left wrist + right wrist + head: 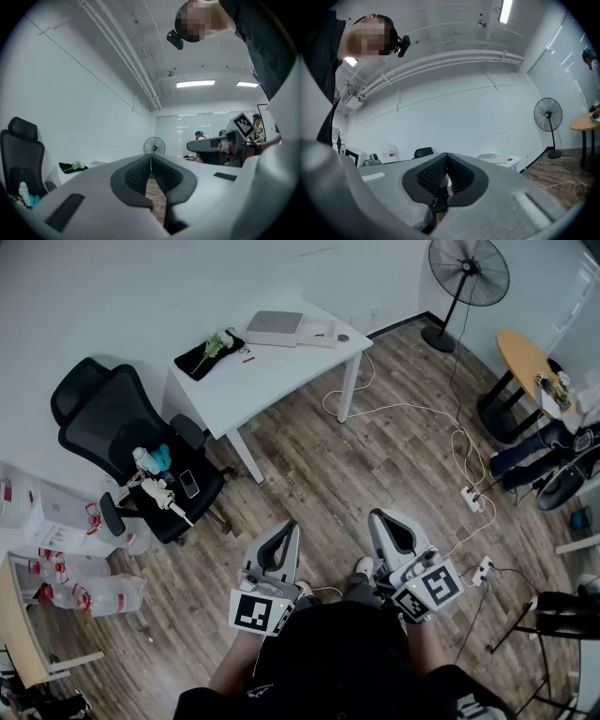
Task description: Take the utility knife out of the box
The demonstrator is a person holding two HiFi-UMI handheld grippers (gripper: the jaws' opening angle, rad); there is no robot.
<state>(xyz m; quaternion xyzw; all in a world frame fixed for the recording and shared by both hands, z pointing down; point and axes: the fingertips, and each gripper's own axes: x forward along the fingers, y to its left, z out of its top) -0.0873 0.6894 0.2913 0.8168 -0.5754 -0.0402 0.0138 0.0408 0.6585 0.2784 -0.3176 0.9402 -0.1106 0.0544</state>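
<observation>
A flat grey-white box [274,327] lies on the white table [281,381] by the far wall; in the right gripper view the box [494,158] shows small beyond the jaws. No utility knife can be made out. Both grippers are held level near the person's waist, far from the table. My left gripper [292,527] has its jaws pressed together with nothing between them, as its own view confirms [151,157]. The right gripper [379,517] is likewise shut and empty [447,157].
A black tray [208,354] with greenery shares the table. A black office chair [122,442] with small items stands left of it. Cables and a power strip [472,496] cross the wooden floor at right. A standing fan [469,273] and a round wooden table [525,357] stand at the back right.
</observation>
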